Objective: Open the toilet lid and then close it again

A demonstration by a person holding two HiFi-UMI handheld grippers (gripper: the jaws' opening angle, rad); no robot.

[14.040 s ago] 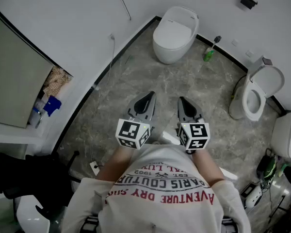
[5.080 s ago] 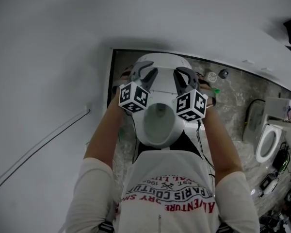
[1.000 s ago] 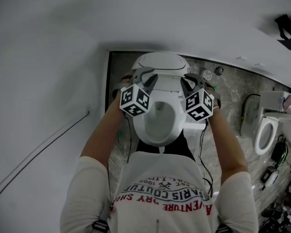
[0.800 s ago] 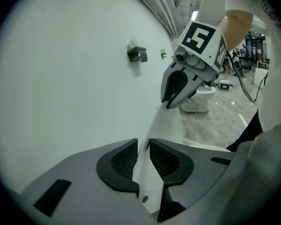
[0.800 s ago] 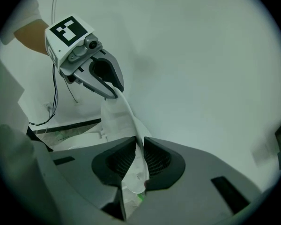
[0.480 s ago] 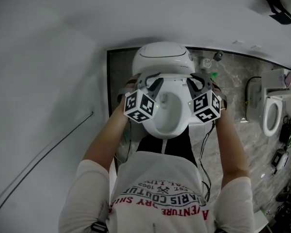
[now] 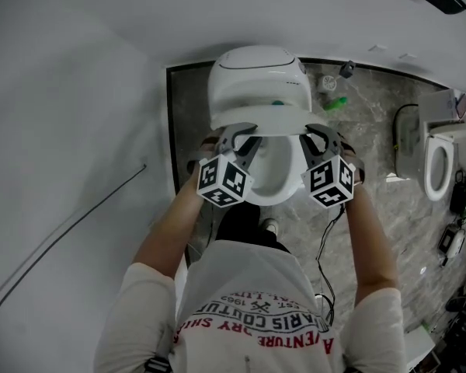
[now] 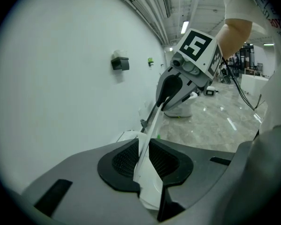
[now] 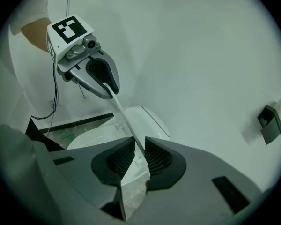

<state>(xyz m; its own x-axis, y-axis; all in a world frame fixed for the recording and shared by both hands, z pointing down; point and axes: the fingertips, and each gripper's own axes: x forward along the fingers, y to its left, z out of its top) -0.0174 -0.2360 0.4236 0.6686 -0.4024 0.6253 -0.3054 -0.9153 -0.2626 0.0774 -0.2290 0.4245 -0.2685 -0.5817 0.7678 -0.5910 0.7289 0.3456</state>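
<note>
The white toilet lid (image 7: 258,92) hangs half lowered over the bowl (image 7: 273,173), tilted toward me. My left gripper (image 7: 237,137) pinches the lid's left front edge and my right gripper (image 7: 320,137) pinches its right front edge. In the left gripper view the thin lid edge (image 8: 150,125) runs between the left gripper's (image 8: 143,161) ribbed pads, with the right gripper (image 8: 165,100) clamped farther along it. The right gripper view shows the same: the lid edge (image 9: 126,118) sits between the right gripper's (image 9: 139,161) pads, and the left gripper (image 9: 110,88) holds its far end.
A white wall stands close on the left, with a thin cable (image 7: 70,224) across it. A green bottle (image 7: 334,103) lies on the marble floor beside the toilet. A second toilet (image 7: 439,169) stands at the right. A black cord (image 7: 326,239) trails on the floor.
The lid has swung down from near upright toward the bowl. Both grippers moved with it toward me, still gripping its front edge.
</note>
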